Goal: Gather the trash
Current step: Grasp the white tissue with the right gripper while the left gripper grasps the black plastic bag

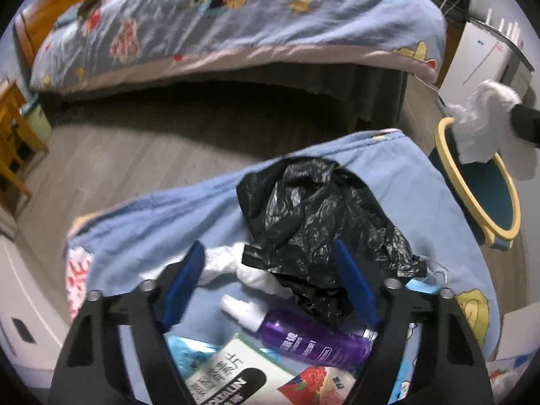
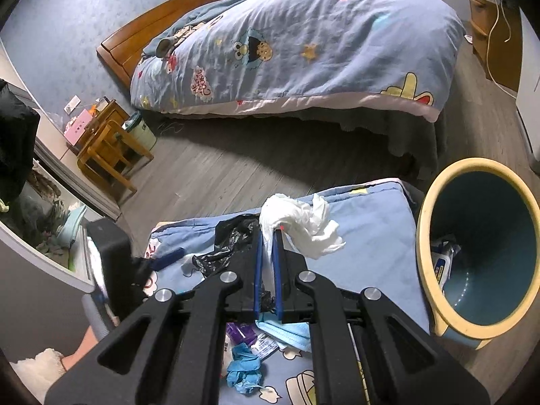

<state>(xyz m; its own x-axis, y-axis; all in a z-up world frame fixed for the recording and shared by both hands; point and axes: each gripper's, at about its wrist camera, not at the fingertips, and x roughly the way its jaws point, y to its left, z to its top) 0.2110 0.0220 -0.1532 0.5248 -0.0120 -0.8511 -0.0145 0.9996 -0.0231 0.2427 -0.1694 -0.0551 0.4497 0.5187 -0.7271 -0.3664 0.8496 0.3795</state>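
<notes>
two hand-held grippers: right pinching tissue, left agape, half-hiding a black bag.

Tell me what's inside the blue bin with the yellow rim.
In the right wrist view, the bin holds a white packet with blue print against its near wall, on a bare blue floor. The near rim hides anything directly below it.

On the blue cartoon-print cover we count: black plastic bag, white tissue, purple spray bottle, printed box, blue face mask, crumpled blue glove.
</notes>
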